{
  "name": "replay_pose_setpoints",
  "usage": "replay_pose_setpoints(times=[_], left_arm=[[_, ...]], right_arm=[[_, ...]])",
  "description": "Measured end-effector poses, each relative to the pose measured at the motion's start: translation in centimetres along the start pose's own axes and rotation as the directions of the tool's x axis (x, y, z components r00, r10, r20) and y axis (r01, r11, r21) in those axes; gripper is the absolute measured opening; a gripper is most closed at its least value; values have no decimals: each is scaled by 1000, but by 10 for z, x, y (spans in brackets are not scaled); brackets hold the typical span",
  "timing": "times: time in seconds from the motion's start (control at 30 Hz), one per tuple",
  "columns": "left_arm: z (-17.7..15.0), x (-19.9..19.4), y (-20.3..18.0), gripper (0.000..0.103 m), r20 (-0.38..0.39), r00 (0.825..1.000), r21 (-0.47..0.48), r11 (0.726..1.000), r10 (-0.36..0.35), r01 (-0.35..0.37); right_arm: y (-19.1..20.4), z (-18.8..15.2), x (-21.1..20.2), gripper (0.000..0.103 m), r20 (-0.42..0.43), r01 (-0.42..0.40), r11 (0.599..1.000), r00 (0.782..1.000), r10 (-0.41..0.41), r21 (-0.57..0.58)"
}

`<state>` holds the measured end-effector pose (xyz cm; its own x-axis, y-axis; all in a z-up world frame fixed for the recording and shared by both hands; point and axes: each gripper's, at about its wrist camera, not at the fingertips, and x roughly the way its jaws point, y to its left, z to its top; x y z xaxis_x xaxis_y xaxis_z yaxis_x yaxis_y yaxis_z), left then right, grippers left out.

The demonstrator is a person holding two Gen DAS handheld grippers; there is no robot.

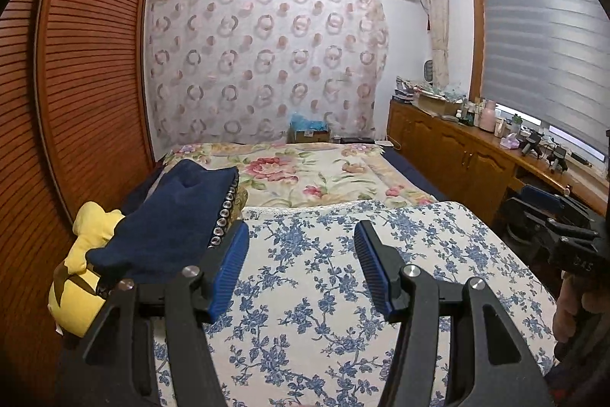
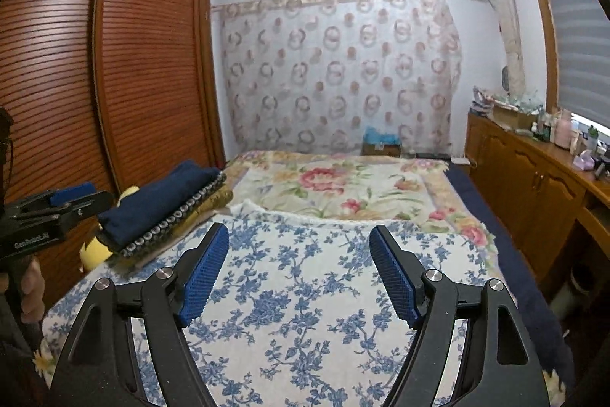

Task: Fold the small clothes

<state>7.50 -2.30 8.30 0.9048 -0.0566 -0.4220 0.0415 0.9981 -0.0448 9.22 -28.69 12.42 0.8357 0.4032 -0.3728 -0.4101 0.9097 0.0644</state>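
Observation:
A folded navy garment (image 1: pixel 175 216) (image 2: pixel 160 197) tops a small stack at the bed's left side. Under it lie a black piece edged with pale circles (image 2: pixel 171 220) and a mustard one (image 2: pixel 213 203). My left gripper (image 1: pixel 302 231) hovers open over the blue-flowered white cloth (image 1: pixel 316 292), its left finger just beside the stack; nothing is between its pads. My right gripper (image 2: pixel 299 231) is also open and empty above the same cloth (image 2: pixel 297 311). Each gripper shows in the other's view: the right gripper (image 1: pixel 549 212) at the right edge, the left gripper (image 2: pixel 57 206) at the left edge.
A yellow soft item (image 1: pixel 82 277) (image 2: pixel 97 250) sits left of the stack by the brown slatted wardrobe (image 1: pixel 87 94). A rose-patterned blanket (image 1: pixel 316 174) covers the far bed. A wooden cabinet (image 1: pixel 457 151) with bottles runs along the right wall under the window.

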Motion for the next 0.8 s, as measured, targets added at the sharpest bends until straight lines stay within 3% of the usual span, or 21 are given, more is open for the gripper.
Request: replay_pose_setpoints(times=[0.8], left_arm=[[-1, -10, -6, 57, 31, 999, 7, 999, 32, -33]], right_arm=[[-1, 0, -9, 78, 15, 27, 1000, 1000, -27, 7]])
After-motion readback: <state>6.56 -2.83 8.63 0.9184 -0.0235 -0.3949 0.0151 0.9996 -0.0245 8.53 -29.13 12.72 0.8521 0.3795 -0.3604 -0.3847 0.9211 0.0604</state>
